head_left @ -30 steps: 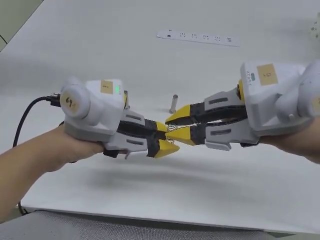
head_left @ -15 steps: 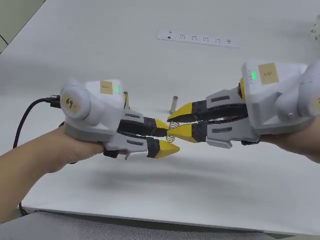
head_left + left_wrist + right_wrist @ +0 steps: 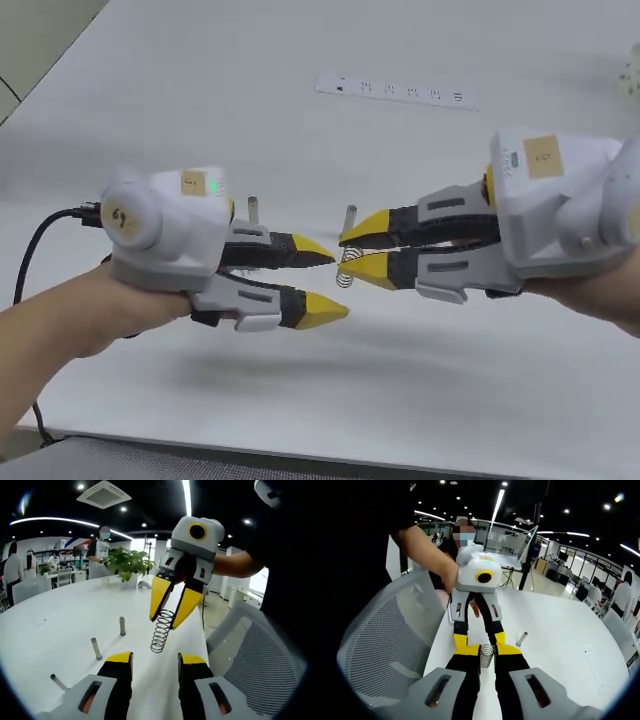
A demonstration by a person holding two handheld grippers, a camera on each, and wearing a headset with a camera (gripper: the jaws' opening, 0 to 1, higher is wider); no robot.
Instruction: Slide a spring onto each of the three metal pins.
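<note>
A small metal spring (image 3: 346, 272) hangs from the tips of my right gripper (image 3: 344, 253), which is shut on its upper end. In the left gripper view the spring (image 3: 161, 631) dangles below that gripper (image 3: 167, 616). My left gripper (image 3: 332, 286) stands open just left of the spring, not touching it; its own jaws (image 3: 156, 659) are spread below the spring. In the right gripper view the spring (image 3: 487, 656) sits between the jaws (image 3: 487, 651). Two upright pins (image 3: 253, 210) (image 3: 349, 217) stand on the table behind the grippers. The left gripper view has three pins (image 3: 122, 626) (image 3: 95, 648) (image 3: 58, 682); the farthest looks coiled.
A white power strip (image 3: 398, 85) lies at the far side of the white table (image 3: 450, 380). A black cable (image 3: 40, 250) trails from the left gripper. The table's front edge runs just below the hands. A mesh chair (image 3: 385, 630) stands beside the table.
My left gripper has opened, let go of the spring and drawn back to the left. The spring stays in my right gripper, which has barely moved.
</note>
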